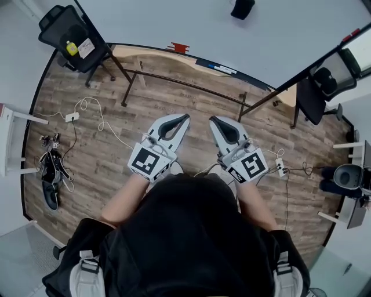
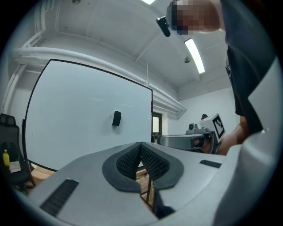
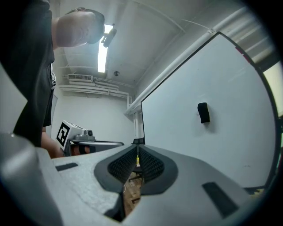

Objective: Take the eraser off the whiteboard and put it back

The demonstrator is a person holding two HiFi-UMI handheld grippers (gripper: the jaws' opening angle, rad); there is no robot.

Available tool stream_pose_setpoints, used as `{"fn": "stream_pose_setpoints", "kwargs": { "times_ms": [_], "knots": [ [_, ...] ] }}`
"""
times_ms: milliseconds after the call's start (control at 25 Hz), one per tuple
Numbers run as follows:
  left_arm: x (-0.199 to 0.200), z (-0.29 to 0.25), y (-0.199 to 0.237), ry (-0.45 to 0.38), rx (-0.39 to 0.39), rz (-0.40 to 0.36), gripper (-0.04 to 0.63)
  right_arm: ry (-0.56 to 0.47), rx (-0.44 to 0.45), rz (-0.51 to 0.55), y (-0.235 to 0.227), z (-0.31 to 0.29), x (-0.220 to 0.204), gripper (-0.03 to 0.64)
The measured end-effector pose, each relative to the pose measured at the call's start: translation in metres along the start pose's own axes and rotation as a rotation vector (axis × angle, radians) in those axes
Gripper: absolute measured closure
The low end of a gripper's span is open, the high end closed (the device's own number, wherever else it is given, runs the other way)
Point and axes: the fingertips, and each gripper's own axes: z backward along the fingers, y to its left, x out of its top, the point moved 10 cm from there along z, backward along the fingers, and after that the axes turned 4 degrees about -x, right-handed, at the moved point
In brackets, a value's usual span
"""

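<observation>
In the head view the left hand-held gripper [image 1: 183,119] and the right hand-held gripper [image 1: 213,120] are side by side above the wood floor [image 1: 104,168]. Both point at the whiteboard [image 1: 174,23], where the black eraser [image 1: 242,8] hangs well ahead of them. In the left gripper view the jaws meet on nothing, and the eraser's long axis stands upright on the board. In the right gripper view the jaws are likewise together and empty, with the eraser upright, up and to the right
</observation>
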Motion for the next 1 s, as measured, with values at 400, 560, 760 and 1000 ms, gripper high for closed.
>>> {"fn": "stream_pose_setpoints", "kwargs": {
  "times_ms": [400, 560, 760, 1000],
  "knots": [
    [-0.001, -0.001, 0.029, 0.0, -0.028, 0.018, 0.601, 0.013, -0.04, -0.011, -0.002, -0.023, -0.002, 0.613],
    [-0.001, -0.021, 0.042, 0.0, -0.028, 0.013, 0.601, 0.01, -0.04, -0.014, -0.023, -0.033, -0.004, 0.613],
    [0.003, -0.054, 0.059, 0.005, -0.027, -0.011, 0.601, -0.012, -0.033, -0.008, -0.06, -0.049, -0.001, 0.612],
    [0.01, -0.103, 0.084, 0.014, -0.026, -0.031, 0.601, -0.04, -0.033, 0.001, -0.114, -0.068, 0.009, 0.612]
  ]
}}
